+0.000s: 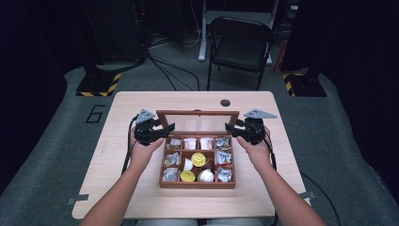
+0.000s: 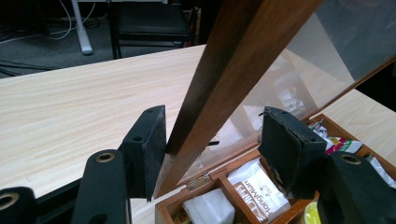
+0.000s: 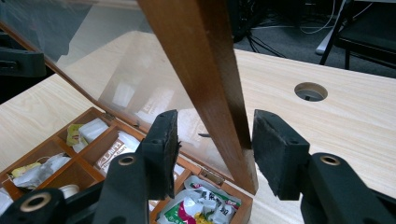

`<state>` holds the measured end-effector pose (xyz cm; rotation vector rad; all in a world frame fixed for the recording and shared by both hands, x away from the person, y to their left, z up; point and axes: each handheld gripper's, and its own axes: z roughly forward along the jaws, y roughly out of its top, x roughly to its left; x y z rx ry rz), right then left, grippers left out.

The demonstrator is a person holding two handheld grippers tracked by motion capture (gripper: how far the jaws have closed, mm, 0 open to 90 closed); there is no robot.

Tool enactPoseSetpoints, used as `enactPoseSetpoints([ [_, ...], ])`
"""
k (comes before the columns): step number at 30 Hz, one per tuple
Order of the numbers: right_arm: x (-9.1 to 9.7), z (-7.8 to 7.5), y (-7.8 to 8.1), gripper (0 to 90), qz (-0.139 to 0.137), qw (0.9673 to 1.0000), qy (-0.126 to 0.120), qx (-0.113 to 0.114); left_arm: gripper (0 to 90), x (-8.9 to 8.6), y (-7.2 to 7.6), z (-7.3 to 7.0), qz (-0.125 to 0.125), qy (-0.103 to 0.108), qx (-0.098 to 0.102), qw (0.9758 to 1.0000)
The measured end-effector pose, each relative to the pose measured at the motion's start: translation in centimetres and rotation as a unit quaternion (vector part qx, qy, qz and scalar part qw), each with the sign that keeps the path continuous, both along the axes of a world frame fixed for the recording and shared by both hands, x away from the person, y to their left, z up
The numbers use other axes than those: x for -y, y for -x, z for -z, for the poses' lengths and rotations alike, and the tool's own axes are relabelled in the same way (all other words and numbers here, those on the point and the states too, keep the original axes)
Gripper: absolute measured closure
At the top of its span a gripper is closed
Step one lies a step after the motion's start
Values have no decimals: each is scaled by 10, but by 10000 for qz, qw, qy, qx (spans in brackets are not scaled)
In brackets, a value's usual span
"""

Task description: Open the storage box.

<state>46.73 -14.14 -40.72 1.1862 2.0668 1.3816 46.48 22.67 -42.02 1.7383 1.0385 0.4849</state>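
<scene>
A wooden compartment box sits mid-table with its glass lid raised upright. It holds sachets, tea bags and gold-topped capsules. My left gripper straddles the lid's left side rail. In the left gripper view the rail stands between the jaws of my left gripper: one pad lies against it and the other stands apart. My right gripper straddles the right side rail. In the right gripper view that rail stands between the jaws of my right gripper, with a gap on the glass side.
The light wooden table has a round cable hole behind the box. Beyond the table's far edge stands a black folding chair, with cables on the floor. Both forearms reach in from the near edge, one on each side of the box.
</scene>
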Motion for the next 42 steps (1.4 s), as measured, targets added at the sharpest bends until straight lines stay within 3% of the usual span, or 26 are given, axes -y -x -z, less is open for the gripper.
enactPoseSetpoints([
  [22, 1, 6, -9, 505, 108, 9999, 27, -53, 398, 5, -13, 13, -84, -44, -123, 9999],
  [34, 0, 12, -16, 489, 127, 9998, 99, -100, 391, 8, -18, 19, -146, 78, -164, 9997],
  [35, 0, 13, -16, 489, 131, 9998, 134, -96, 389, 7, -19, 19, -87, -54, -168, 9998],
  [36, 0, 13, -16, 489, 131, 9998, 134, -96, 388, 7, -19, 19, -87, -54, -168, 9998],
  [42, -5, 20, -22, 490, 126, 9998, 126, -116, 387, 7, -25, 24, -145, 106, -193, 9997],
])
